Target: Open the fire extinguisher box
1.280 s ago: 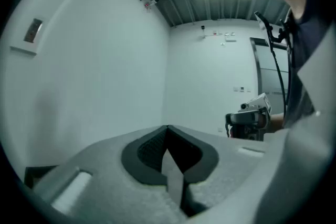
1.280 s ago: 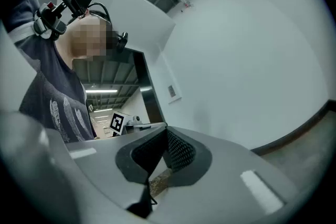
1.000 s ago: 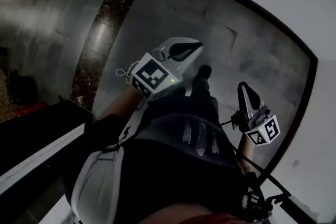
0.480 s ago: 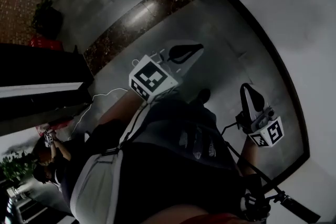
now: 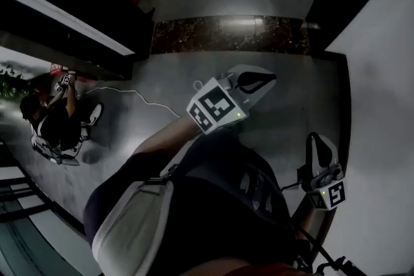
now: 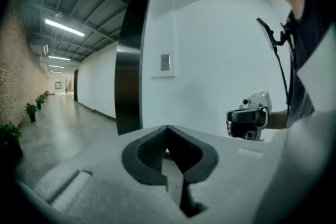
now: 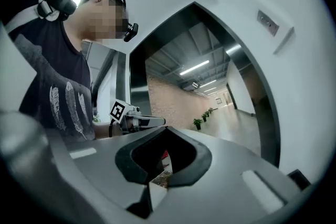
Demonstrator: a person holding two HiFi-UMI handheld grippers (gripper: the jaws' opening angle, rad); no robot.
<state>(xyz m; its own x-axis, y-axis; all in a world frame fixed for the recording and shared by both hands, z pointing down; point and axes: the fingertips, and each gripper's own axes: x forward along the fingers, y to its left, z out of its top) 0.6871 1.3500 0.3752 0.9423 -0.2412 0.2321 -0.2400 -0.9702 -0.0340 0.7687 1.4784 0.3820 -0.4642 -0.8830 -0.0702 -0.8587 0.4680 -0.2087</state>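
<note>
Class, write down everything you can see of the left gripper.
The left gripper is a pale grey plastic body with dark, curved jaw pads and a cube of black-and-white square markers on its back. Its jaws are together, tips meeting, nothing between them. It points roughly level out from the person's bare left forearm, above the grey floor, touching nothing else.
</note>
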